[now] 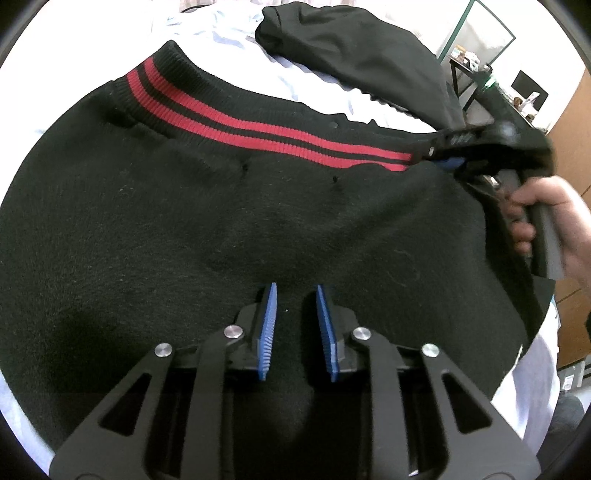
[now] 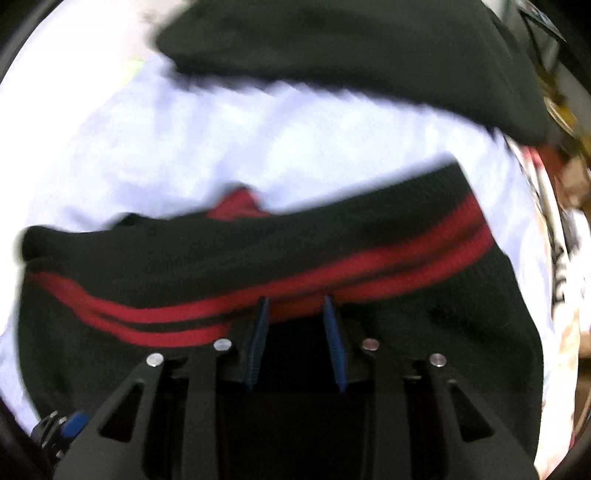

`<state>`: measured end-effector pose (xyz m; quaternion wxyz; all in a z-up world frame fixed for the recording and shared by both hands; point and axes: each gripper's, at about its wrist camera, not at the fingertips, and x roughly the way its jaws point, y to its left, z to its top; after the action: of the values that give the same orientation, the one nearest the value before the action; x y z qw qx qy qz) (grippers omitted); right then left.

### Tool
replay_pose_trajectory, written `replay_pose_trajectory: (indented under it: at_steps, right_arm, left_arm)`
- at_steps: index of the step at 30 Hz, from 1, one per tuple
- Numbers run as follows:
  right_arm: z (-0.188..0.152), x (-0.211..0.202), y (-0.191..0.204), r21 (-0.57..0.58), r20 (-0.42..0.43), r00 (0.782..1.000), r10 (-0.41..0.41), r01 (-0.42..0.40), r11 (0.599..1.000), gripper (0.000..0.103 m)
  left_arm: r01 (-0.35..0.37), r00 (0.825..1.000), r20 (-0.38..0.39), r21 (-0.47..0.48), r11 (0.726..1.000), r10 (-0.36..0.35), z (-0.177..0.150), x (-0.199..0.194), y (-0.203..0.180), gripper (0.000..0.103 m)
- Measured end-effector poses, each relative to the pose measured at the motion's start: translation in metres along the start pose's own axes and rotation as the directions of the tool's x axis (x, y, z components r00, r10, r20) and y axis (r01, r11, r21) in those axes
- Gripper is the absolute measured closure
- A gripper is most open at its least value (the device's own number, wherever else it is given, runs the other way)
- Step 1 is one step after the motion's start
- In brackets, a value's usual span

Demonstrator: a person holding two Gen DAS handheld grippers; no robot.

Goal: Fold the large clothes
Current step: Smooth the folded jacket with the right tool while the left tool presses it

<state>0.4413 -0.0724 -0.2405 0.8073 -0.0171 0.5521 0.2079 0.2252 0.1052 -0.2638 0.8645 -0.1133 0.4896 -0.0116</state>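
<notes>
A black jacket (image 1: 221, 221) with a ribbed hem band (image 1: 258, 122) carrying two red stripes lies spread on a pale sheet (image 1: 221, 33). One sleeve (image 1: 351, 44) curls across the sheet beyond the hem. My left gripper (image 1: 295, 286) points down at the jacket's body, its blue pads (image 1: 269, 321) a little apart with black cloth showing between them; I see no pinch. My right gripper (image 2: 295, 299) is shut on the striped hem (image 2: 369, 266), which is raised off the sheet at its end (image 1: 448, 160). A hand (image 1: 546, 214) holds that gripper's handle.
The white sheet (image 2: 221, 140) covers the surface around the jacket. A dark table with small items (image 1: 472, 62) and a wooden door or cabinet (image 1: 576, 147) stand at the far right. Patterned fabric (image 2: 554, 240) lies along the right edge in the blurred right wrist view.
</notes>
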Motion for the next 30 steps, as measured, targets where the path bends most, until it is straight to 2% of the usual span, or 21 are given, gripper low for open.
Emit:
replay_pose_trajectory:
  at_steps: [2,5,8,12,24,27,30]
  right_arm:
    - [-0.003,-0.013,0.031,-0.057,0.023,0.999,0.041,-0.039,0.998,0.071]
    - [-0.010,-0.012,0.086,-0.159,-0.011,0.996,0.093,-0.094,0.983,0.071]
    - [-0.015,0.009,0.130,-0.250,-0.055,0.995,0.083,-0.095,0.964,0.071]
    - [-0.022,0.038,0.127,-0.241,-0.076,0.997,0.024,-0.042,0.970,0.081]
    - [-0.016,0.078,0.118,-0.222,-0.107,0.993,0.044,-0.067,0.973,0.083]
    - [-0.021,0.063,0.119,-0.233,-0.087,0.995,0.041,-0.060,0.971,0.083]
    - [-0.029,0.024,0.115,-0.219,-0.039,0.998,0.058,-0.065,0.973,0.082]
  left_arm:
    - [-0.006,1.000,0.000,-0.009,1.000,0.006,0.001,0.000,0.002,0.084]
    - [-0.024,1.000,0.006,-0.003,1.000,0.024,0.003,0.001,0.005,0.091]
    - [-0.028,1.000,0.010,-0.007,1.000,0.028,0.002,0.002,0.008,0.096]
    - [-0.016,1.000,0.015,-0.010,1.000,0.016,0.001,0.001,0.010,0.098]
    - [-0.019,1.000,0.001,-0.033,0.999,0.020,0.006,0.007,0.015,0.099]
    - [-0.023,1.000,0.003,-0.031,0.999,0.023,0.003,0.005,0.015,0.099]
    - [-0.012,1.000,0.006,-0.039,0.999,0.012,0.006,0.004,0.013,0.099]
